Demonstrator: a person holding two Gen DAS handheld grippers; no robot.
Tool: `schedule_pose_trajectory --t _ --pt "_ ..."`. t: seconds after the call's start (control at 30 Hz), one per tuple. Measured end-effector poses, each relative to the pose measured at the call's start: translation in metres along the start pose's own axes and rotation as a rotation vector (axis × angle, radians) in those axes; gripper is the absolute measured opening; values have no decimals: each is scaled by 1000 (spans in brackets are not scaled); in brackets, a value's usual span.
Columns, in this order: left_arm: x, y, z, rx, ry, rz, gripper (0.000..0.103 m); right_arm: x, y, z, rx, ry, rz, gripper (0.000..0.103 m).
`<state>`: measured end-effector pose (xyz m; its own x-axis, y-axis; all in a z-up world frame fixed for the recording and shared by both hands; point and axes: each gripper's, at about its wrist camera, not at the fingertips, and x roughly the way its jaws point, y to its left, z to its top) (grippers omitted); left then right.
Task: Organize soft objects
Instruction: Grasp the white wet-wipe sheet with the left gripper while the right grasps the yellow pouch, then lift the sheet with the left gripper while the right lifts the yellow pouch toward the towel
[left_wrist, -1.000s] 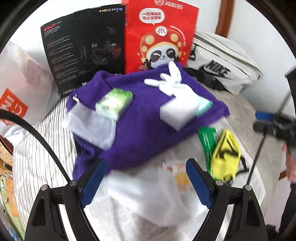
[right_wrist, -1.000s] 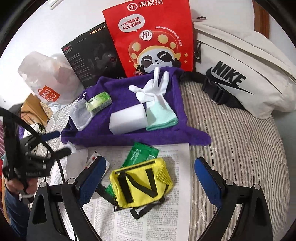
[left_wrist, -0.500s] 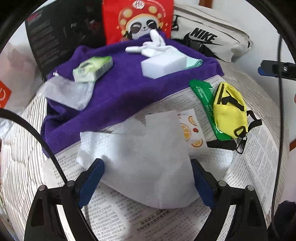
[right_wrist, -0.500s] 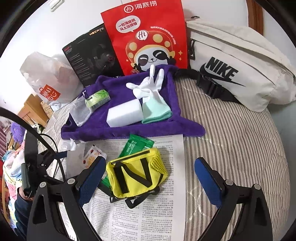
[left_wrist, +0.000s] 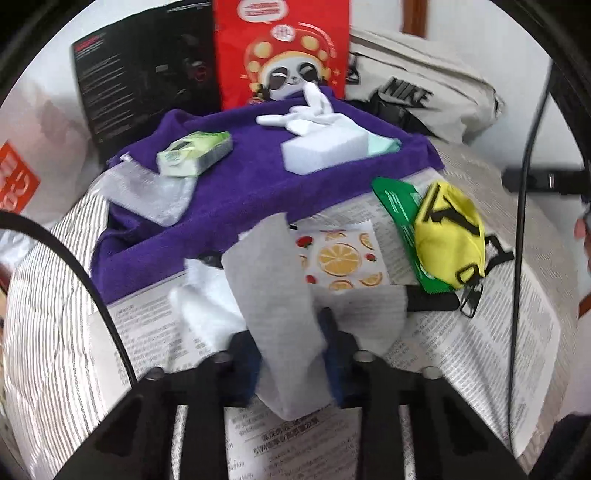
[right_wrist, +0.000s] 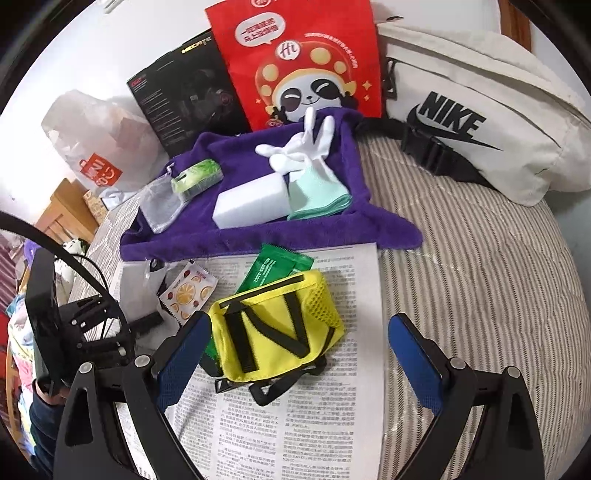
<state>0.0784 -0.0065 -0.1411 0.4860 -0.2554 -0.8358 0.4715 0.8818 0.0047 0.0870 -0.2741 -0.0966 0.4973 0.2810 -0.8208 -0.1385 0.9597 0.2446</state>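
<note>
My left gripper (left_wrist: 291, 354) is shut on a white tissue sheet (left_wrist: 273, 291) and bunches it up off the newspaper (left_wrist: 517, 332). A purple towel (left_wrist: 236, 199) behind it carries a white sponge block (left_wrist: 325, 151), a white and mint glove (left_wrist: 314, 110), a green tissue pack (left_wrist: 195, 153) and a mesh pouch (left_wrist: 147, 192). My right gripper (right_wrist: 295, 354) is open above a yellow pouch (right_wrist: 273, 328), which lies on the newspaper (right_wrist: 295, 424) between its fingers. The towel (right_wrist: 258, 229) and the left gripper (right_wrist: 99, 332) also show in the right wrist view.
A green packet (right_wrist: 273, 267) and an orange-print sachet (right_wrist: 186, 295) lie beside the yellow pouch. A red panda bag (right_wrist: 299, 59), a black box (right_wrist: 184, 96) and a white Nike bag (right_wrist: 480, 122) stand at the back. A plastic bag (right_wrist: 92, 147) sits at the left on the striped bedding (right_wrist: 480, 277).
My left gripper has closed on the white tissue sheet and gathered it upward. My right gripper has moved slightly closer to the yellow pouch, still open.
</note>
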Motion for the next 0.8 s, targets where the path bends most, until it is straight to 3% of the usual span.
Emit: schedule_pose_trajectory --t 0.23,0.33,0.57,0.7,0.8 --pt "-4 29 3 -168 40 -1 10 16 8 -7 -45 34 20 96" --pt "0 32 5 -193 43 46 10 24 13 -9 -66 45 39 96" --pt "4 37 5 -244 40 41 10 45 21 -10 -119 67 56 96" --pt "3 39 6 -253 46 34 10 62 25 -12 -173 79 15 96" --pt "4 38 6 -247 47 35 10 69 22 -13 -163 77 36 100"
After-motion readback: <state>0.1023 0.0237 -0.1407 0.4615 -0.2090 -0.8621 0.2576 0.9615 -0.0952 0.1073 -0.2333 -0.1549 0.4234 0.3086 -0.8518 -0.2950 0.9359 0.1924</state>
